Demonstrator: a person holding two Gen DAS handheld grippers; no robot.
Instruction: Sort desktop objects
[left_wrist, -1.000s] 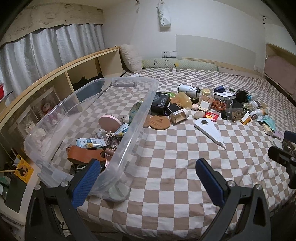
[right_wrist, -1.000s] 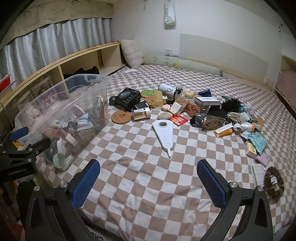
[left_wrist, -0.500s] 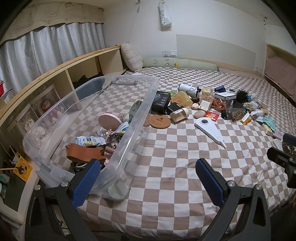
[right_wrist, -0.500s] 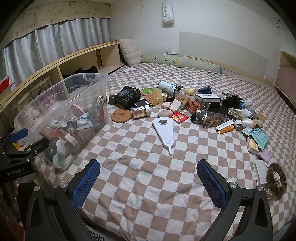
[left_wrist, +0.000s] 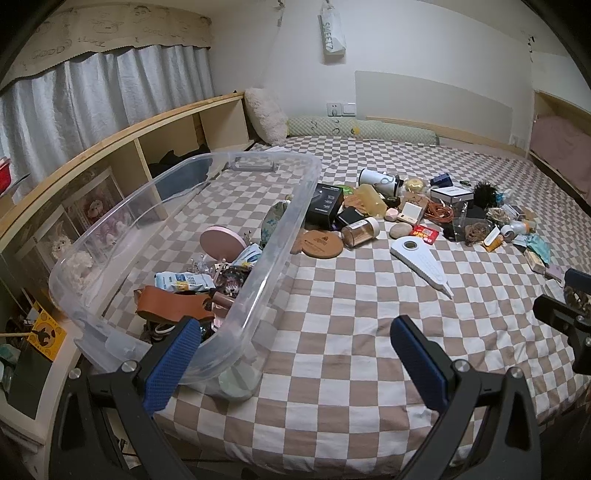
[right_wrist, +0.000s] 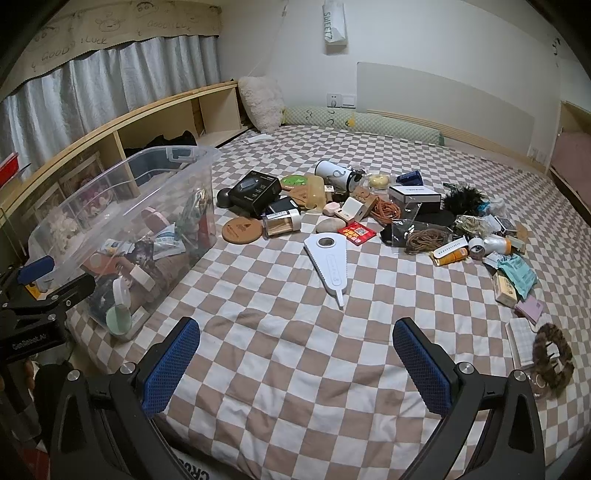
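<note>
Two grippers — left gripper (left_wrist: 295, 349), right gripper (right_wrist: 295, 350) — I held spread and empty, the clear bin (right_wrist: 110, 206) beside the loose clutter (right_wrist: 369, 218) for sorting.

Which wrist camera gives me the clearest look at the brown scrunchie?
Right wrist: the brown scrunchie lies in full view by the notepad. In the left wrist view the right gripper hides nearly all of it.

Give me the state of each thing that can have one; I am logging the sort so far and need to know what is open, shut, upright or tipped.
left gripper: open, empty
right gripper: open, empty
clear bin: lid off, partly filled
amber jar: on its side, cap on
white flask: on its side
white tapered tool: lying flat, apart from the pile
</note>
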